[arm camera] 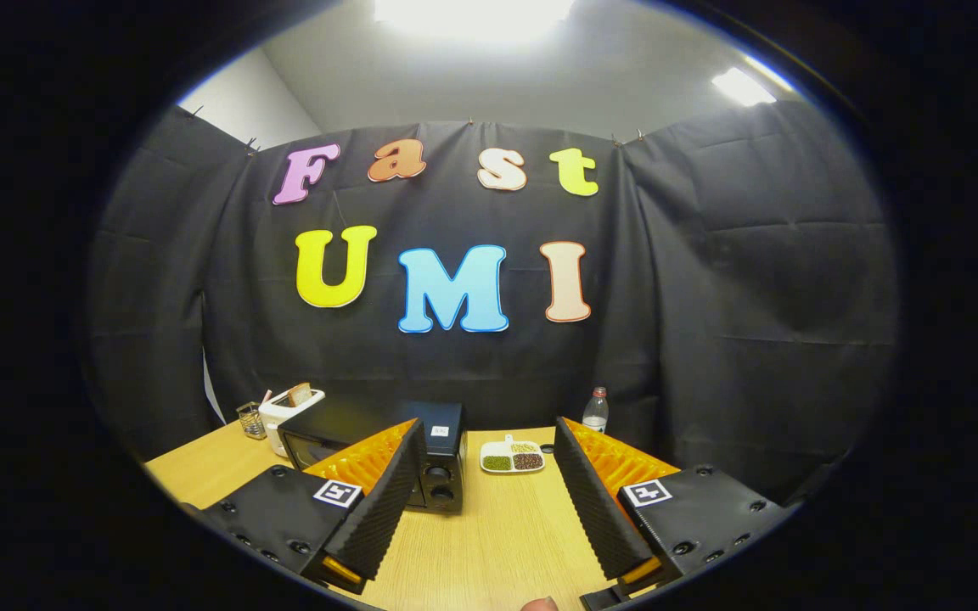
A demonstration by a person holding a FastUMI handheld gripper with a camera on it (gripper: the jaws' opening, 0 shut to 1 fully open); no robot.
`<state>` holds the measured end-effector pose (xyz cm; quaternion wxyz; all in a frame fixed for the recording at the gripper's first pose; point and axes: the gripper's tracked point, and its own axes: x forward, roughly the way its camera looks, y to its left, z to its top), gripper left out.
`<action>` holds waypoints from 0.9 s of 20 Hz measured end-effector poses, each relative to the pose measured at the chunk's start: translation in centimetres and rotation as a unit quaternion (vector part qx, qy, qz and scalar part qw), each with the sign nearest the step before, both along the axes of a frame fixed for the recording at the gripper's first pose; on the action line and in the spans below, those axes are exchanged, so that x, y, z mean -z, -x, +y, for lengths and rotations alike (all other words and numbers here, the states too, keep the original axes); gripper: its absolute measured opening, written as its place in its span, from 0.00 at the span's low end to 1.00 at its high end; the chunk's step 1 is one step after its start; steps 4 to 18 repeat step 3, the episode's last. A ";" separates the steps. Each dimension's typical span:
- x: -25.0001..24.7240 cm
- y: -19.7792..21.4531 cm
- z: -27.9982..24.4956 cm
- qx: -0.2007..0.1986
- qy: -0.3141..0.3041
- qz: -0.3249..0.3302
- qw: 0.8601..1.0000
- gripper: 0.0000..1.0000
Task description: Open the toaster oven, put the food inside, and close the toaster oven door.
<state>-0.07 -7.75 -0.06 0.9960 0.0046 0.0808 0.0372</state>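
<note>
Currently the wooden table is the widest surface ahead, and every position below is given relative to the toaster oven, taken as the landmark. The toaster oven is a dark box standing on the table, partly hidden behind the gripper's left finger; its long axis appears to run across the table, with the control knobs at its right end facing the camera, and the door looks shut, though most of the front is covered by the finger. The gripper is held wide open with nothing between its fingers, bare table showing in the gap. The key relation: the oven lies ahead of the gripper and off to the left of its centreline, so the left finger is the nearer one to the door, and reaching the door should call for a swing leftward and forward. To the left of the oven and just beside it stands a white toaster with a slice in its slot, and further left a small glass holder. To the right of the oven, near it, lies a divided dish holding what appears to be beans, probably the food to load. Further right and behind stands a small bottle. A fingertip shows at the table's near edge.
</note>
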 end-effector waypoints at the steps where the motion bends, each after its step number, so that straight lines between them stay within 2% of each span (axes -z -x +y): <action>1: 0.1 -0.1 -0.1 -0.002 -0.003 0.002 1.000 0.96; 18: 0.1 -0.2 -0.1 -0.003 -0.009 0.003 1.000 0.96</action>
